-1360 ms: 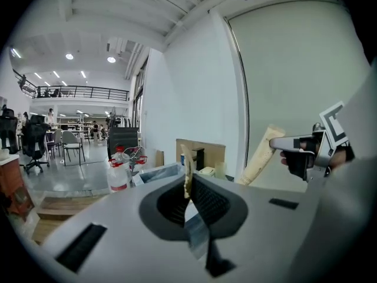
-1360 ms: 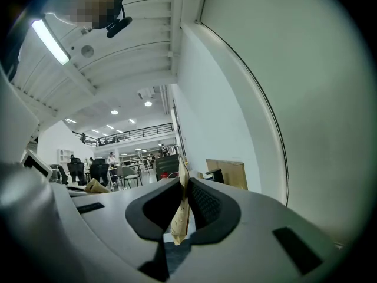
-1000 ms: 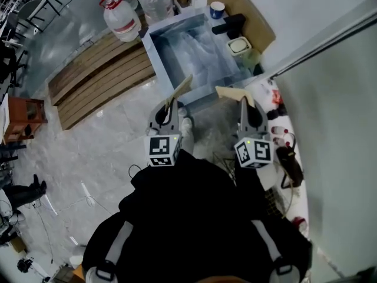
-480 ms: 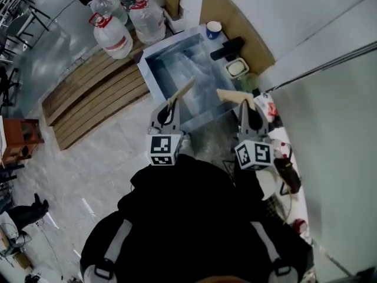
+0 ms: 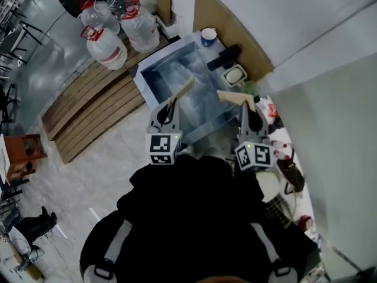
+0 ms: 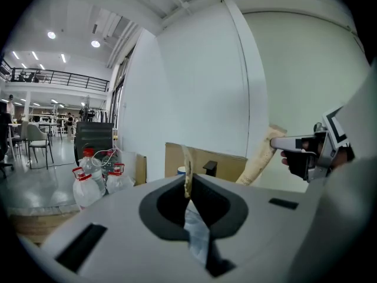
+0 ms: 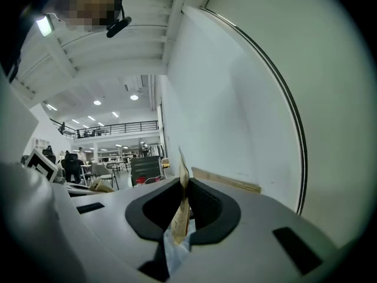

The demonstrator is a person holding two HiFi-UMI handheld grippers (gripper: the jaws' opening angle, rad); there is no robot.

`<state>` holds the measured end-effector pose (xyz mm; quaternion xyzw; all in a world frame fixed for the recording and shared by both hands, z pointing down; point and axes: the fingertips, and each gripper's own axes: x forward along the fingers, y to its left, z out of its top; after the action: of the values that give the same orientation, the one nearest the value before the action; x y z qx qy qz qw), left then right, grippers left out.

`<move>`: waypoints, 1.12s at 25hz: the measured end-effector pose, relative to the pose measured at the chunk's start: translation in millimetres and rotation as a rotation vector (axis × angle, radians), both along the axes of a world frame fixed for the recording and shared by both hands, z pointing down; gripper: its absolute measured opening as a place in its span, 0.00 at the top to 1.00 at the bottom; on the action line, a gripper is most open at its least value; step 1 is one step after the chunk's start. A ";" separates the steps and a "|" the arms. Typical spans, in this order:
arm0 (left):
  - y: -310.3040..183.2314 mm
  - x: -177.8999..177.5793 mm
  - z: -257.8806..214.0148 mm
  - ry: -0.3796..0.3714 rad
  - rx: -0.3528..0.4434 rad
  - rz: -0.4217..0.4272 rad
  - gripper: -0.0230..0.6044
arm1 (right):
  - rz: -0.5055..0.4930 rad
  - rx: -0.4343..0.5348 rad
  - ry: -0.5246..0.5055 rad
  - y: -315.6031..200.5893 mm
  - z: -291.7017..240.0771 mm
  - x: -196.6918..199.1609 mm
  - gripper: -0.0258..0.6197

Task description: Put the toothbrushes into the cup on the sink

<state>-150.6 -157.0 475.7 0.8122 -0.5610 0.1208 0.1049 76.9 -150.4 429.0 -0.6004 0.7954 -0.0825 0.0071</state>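
Observation:
A blue and white cup (image 5: 208,37) stands on the far rim of the steel sink (image 5: 154,69), and it shows small in the left gripper view as the cup (image 6: 182,171). I cannot make out any toothbrush. My left gripper (image 5: 184,90) hangs over the sink's near edge, its beige fingers (image 6: 188,178) pressed together with nothing between them. My right gripper (image 5: 224,94) hovers over the sink's near right corner, and its beige fingers (image 7: 181,196) are also pressed together and empty. The left gripper view also catches the right gripper (image 6: 268,152) from the side.
A black object (image 5: 224,56) and a white soap dish (image 5: 234,74) sit on the sink's right rim. Large water bottles (image 5: 106,46) stand beyond a wooden pallet (image 5: 94,108) at the left. A cluttered counter (image 5: 285,158) runs along the white wall at the right.
The head view has swung, so the sink, bottles and pallet have slid left and a little down in the picture. Both grippers keep the same pose, shut.

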 end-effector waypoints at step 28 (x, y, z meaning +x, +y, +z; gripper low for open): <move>-202.6 62.1 -15.8 -0.180 -0.015 0.070 0.96 | 0.029 -0.027 -0.030 -46.7 11.1 60.0 0.90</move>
<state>-88.5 -359.6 460.0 0.8163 -0.5386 0.2012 0.0559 136.9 -197.1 440.2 -0.6106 0.7853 -0.1021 0.0118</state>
